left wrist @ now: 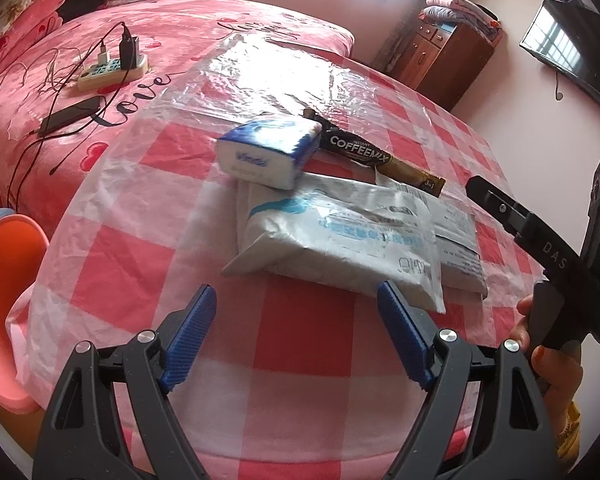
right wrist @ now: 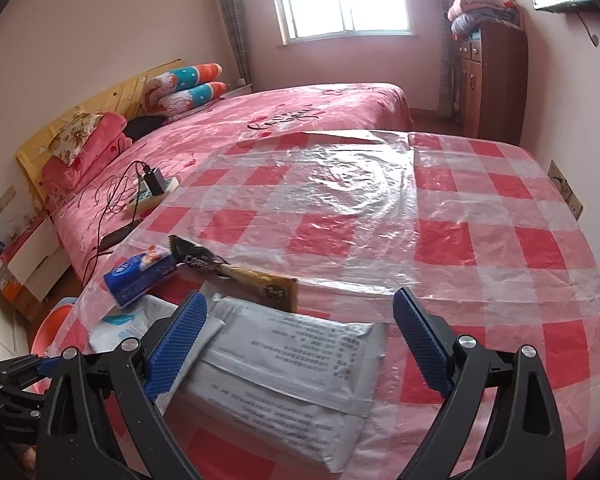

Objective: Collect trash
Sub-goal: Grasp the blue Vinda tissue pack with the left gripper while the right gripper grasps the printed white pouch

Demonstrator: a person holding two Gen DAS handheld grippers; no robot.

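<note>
Left wrist view, far left: orange-pink plastic stool (left wrist: 8, 304) beside the table edge.
Bed: pink bedspread (left wrist: 172, 28) behind the table, carrying a cream power strip with plugged chargers (left wrist: 114, 66) and a black phone (left wrist: 71, 115) on a cable.
Table: red-and-white checked cloth under clear plastic film (left wrist: 300, 340).
Left gripper (left wrist: 296, 322): blue ribbed pads spread wide, holding nothing, hovering just short of the near edge of the mailer.
Tissue pack: blue-and-white soft pack (left wrist: 266, 152), resting partly on the far left corner of the mailer.
Coffee sachet: black-and-gold stick printed "COFFEEMIX" (left wrist: 376, 156), lying behind the mailer, one end tucked beside the tissue pack.
Mailer: grey-white crumpled plastic courier bag with blue print (left wrist: 340, 240), flat on the cloth in the table's middle.
Right hand (left wrist: 548, 352): at the right edge, gripping a black handle.
Right wrist view, mailer: second grey bag face with printed text (right wrist: 292, 368), lying between the pads.
Right gripper (right wrist: 300, 344): jaws wide apart, straddling the grey bag, closed on nothing.
Far right: brown wooden cabinet (right wrist: 492, 80) topped with folded blankets.
</note>
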